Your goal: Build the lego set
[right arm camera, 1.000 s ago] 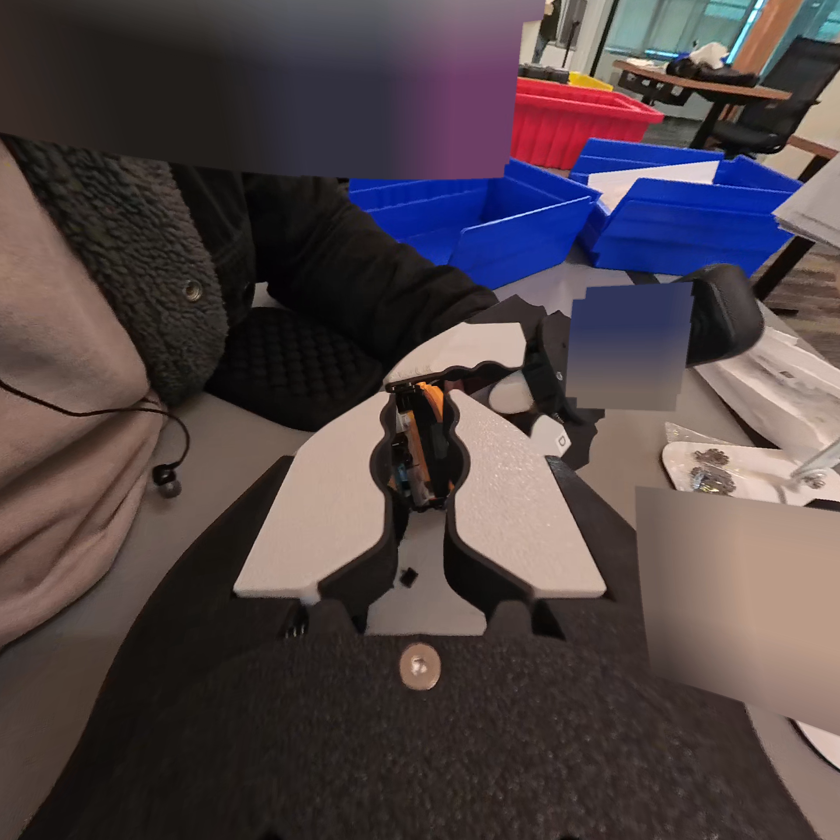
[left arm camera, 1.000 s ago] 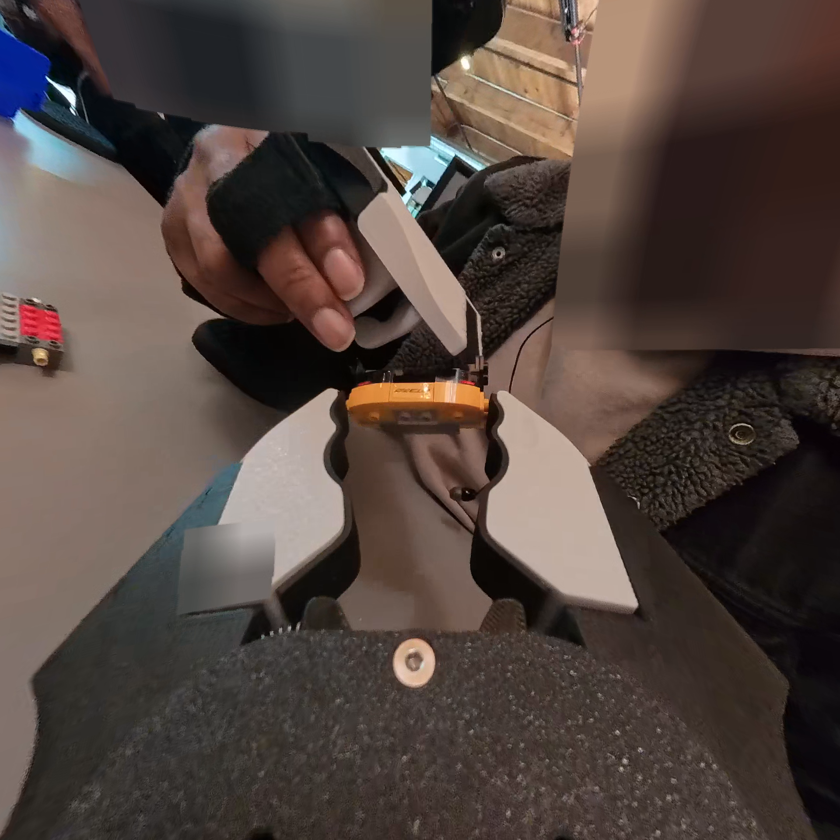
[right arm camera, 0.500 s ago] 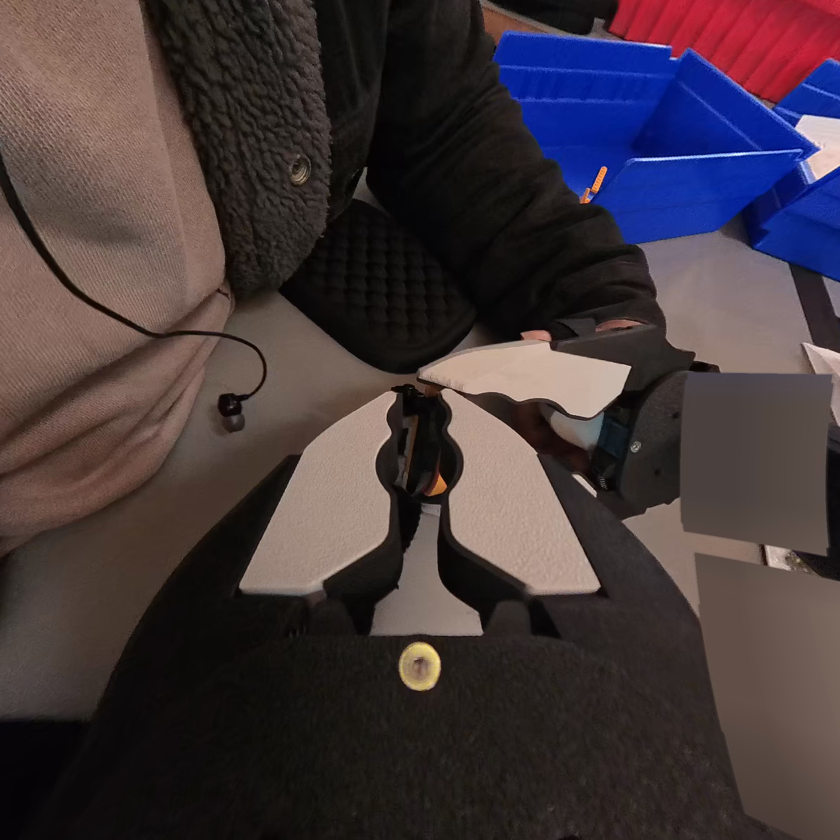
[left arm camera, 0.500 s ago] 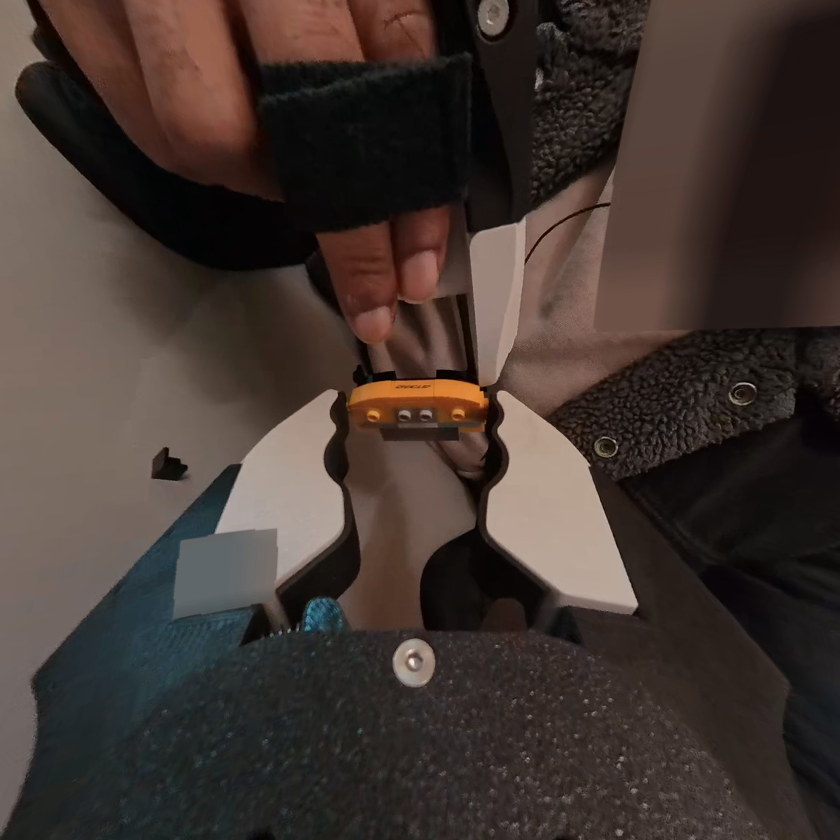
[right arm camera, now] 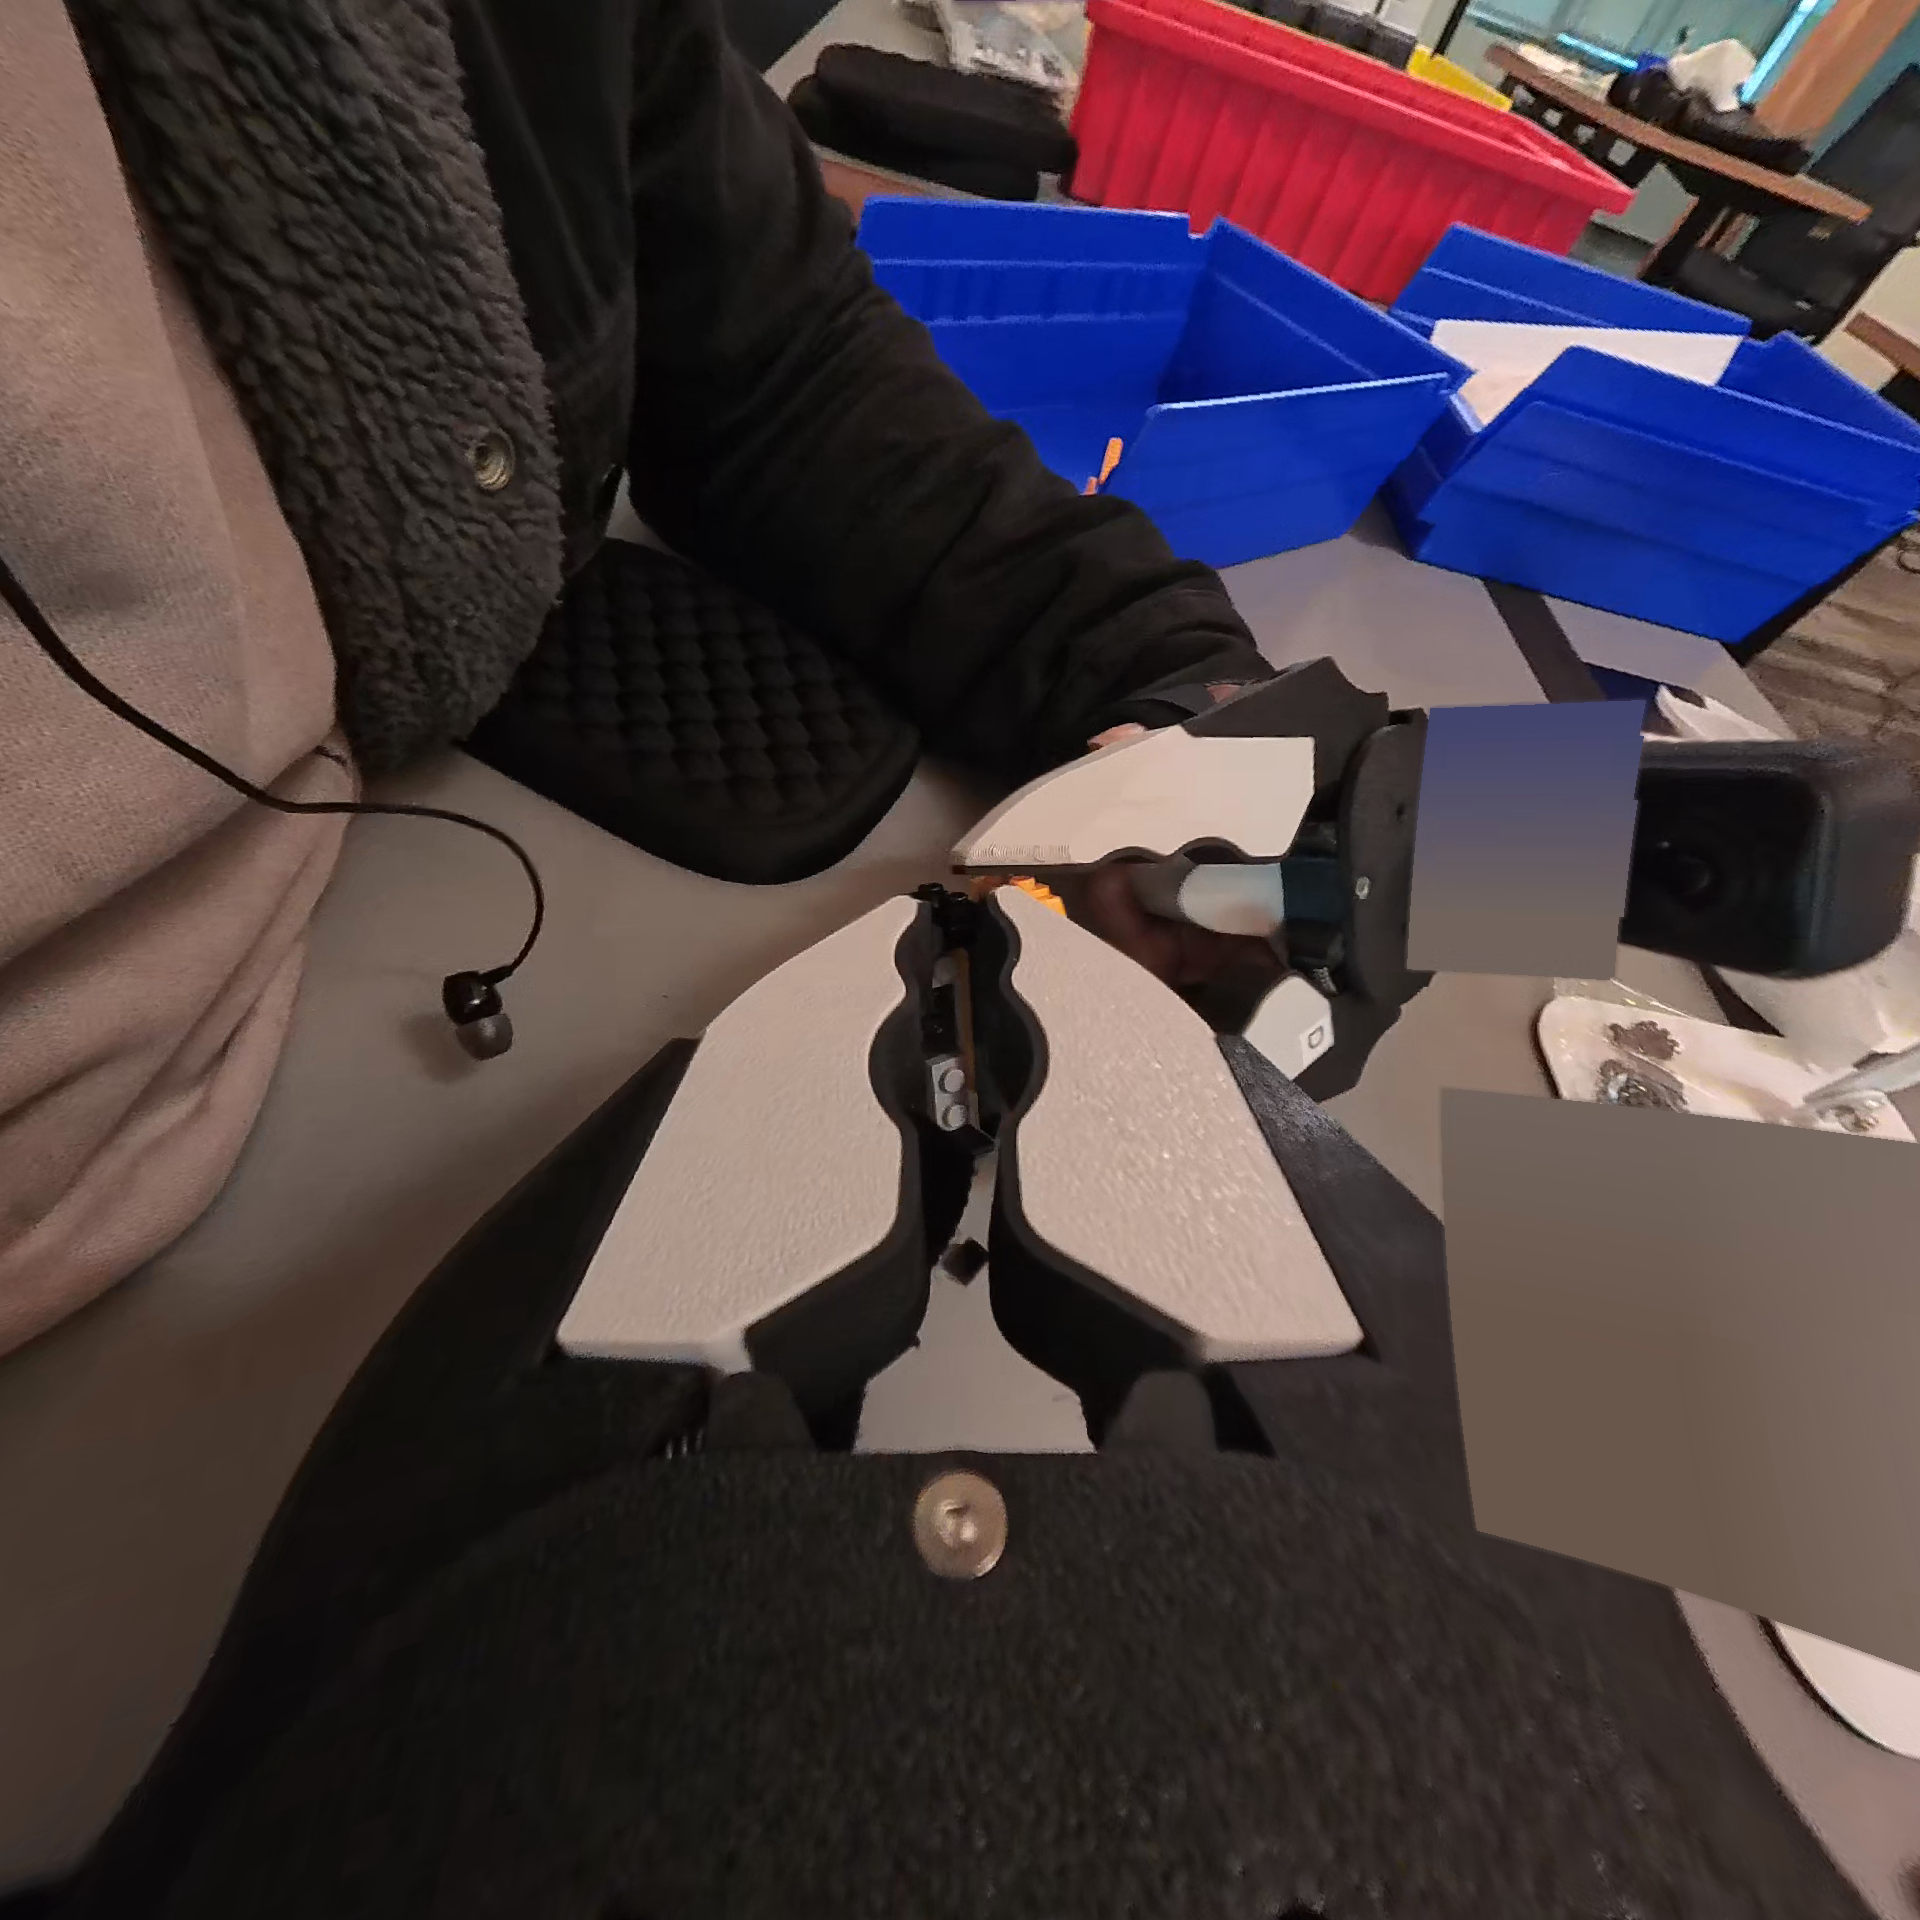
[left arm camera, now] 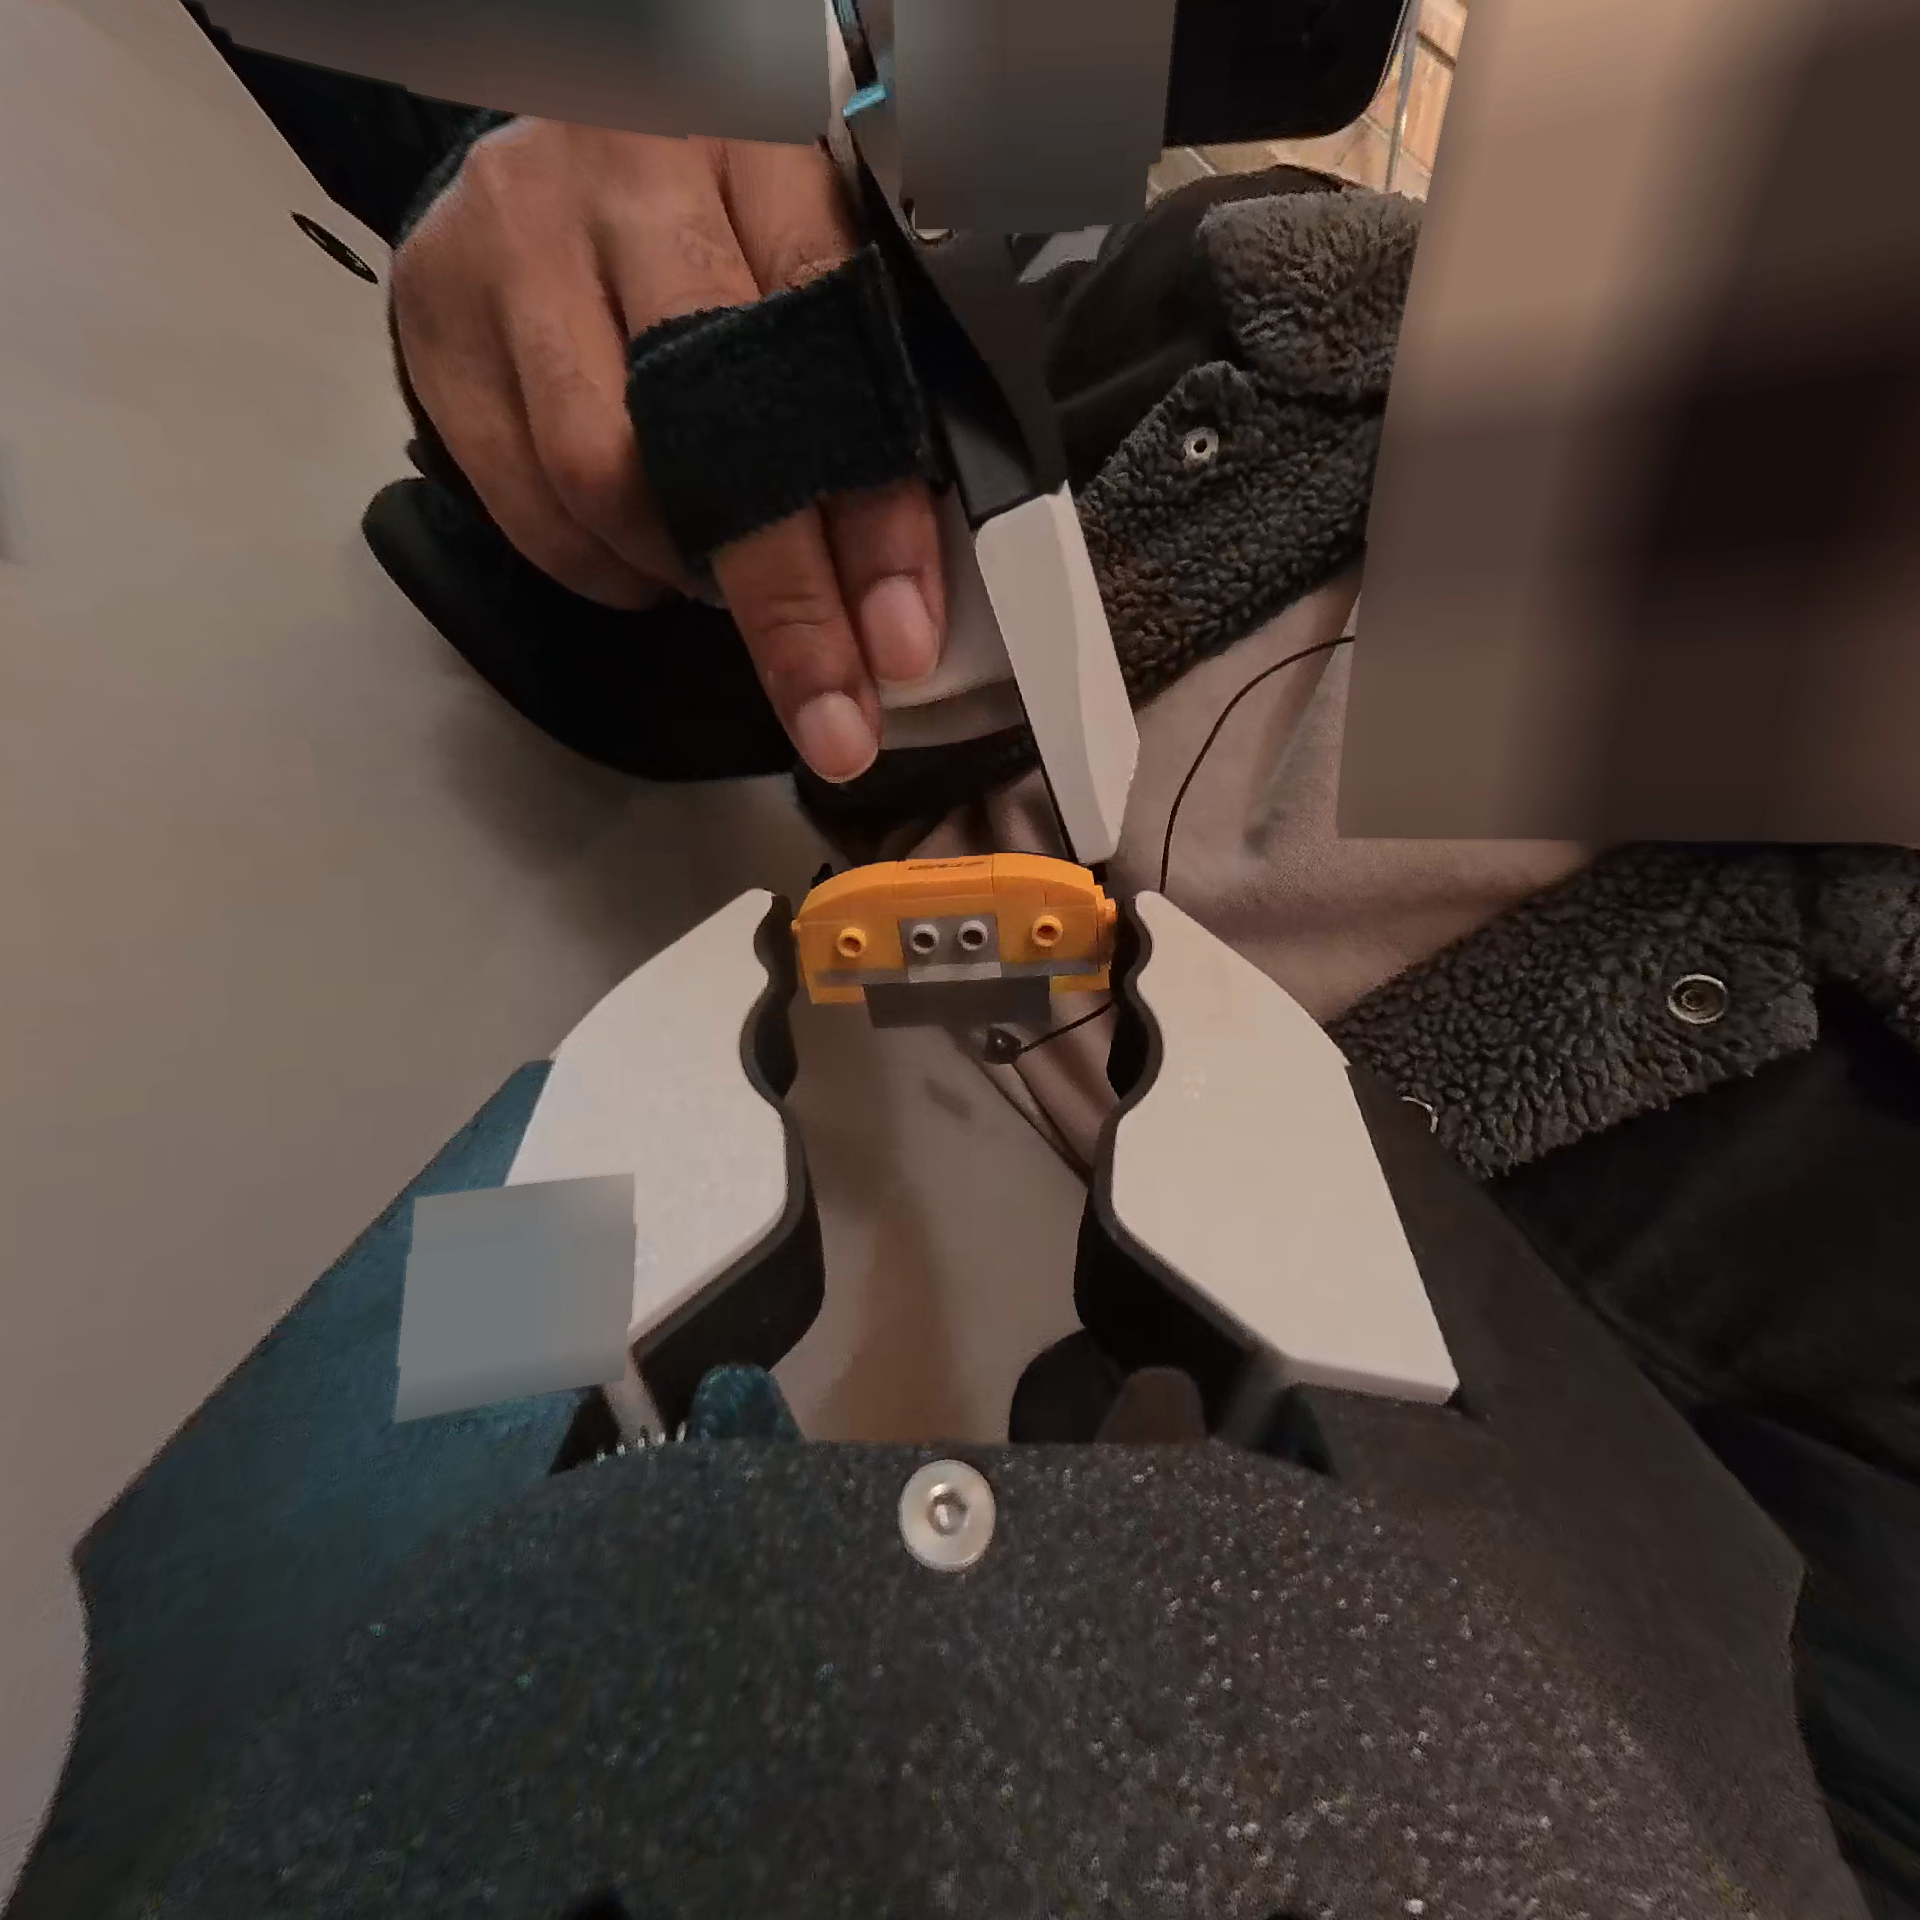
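Note:
My left gripper (left arm camera: 951,925) is shut on a small orange lego assembly (left arm camera: 951,940) and holds it by its two ends above the table. The side with grey and orange studs faces the camera. My right gripper (left arm camera: 1091,831) comes down from above, seen edge-on, and its tips touch the assembly's right end. In the right wrist view my right gripper (right arm camera: 956,914) is shut, with a small black piece (right arm camera: 940,902) pinched at its tips. The assembly (right arm camera: 948,1081) shows through the gap behind its fingers. A white finger (right arm camera: 1143,805) of the left gripper reaches in from the right.
The person's torso and dark jacket are close behind the work. A black wrist pad (right arm camera: 707,717) and an earbud (right arm camera: 478,1013) lie on the grey table. Blue bins (right arm camera: 1299,436), a red bin (right arm camera: 1299,145) and a white tray of small parts (right arm camera: 1662,1060) stand beyond. A loose black piece (right arm camera: 961,1262) lies below. Only a small space, under 4 cm, lies between the two pairs of fingers.
The left gripper has tilted the assembly, so its studded side now faces its camera. The right gripper has drawn back a little and stays at the assembly's right end.

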Demonstrator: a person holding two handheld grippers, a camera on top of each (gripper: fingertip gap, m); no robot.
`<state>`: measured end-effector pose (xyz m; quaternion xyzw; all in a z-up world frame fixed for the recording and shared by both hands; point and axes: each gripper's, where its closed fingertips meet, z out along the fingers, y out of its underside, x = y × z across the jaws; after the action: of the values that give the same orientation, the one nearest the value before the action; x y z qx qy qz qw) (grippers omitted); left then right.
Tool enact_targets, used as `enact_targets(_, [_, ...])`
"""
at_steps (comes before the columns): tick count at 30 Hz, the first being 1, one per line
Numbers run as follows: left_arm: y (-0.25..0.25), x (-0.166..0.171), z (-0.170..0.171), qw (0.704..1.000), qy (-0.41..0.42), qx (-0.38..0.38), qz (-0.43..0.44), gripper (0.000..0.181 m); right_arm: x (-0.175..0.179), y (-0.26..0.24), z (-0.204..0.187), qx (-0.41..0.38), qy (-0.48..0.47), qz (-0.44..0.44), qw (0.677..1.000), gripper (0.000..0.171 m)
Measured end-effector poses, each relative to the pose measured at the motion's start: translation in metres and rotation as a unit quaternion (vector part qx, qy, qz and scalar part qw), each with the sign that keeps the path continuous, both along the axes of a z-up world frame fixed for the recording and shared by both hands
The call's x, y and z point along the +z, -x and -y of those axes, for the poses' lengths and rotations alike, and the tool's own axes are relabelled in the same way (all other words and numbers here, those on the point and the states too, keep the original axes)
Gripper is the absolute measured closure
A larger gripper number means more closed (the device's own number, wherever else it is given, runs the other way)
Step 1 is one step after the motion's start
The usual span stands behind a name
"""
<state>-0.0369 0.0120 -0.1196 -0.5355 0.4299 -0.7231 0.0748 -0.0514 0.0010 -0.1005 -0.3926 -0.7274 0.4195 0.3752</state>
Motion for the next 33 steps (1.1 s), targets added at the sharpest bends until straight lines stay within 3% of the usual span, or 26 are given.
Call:
enact_targets(11, [0.004, 0.007, -0.024, 0.996, -0.018, 0.08, 0.029, 0.123, 0.0, -0.004, -0.019, -0.06, 0.009, -0.008, 0.998, 0.171])
enact_targets(15, [0.004, 0.008, -0.023, 0.996, -0.019, 0.079, 0.032, 0.123, 0.004, -0.004, -0.021, -0.071, 0.005, -0.023, 0.997, 0.171])
enact_targets(19, [0.002, 0.006, -0.022, 0.997, -0.015, 0.073, 0.027, 0.123, 0.003, -0.002, -0.019, -0.069, -0.015, -0.026, 0.997, 0.157])
enact_targets(33, [-0.007, -0.001, -0.026, 0.996, 0.017, 0.087, -0.02, 0.123, -0.003, -0.008, -0.022, -0.064, -0.078, -0.022, 0.995, 0.158])
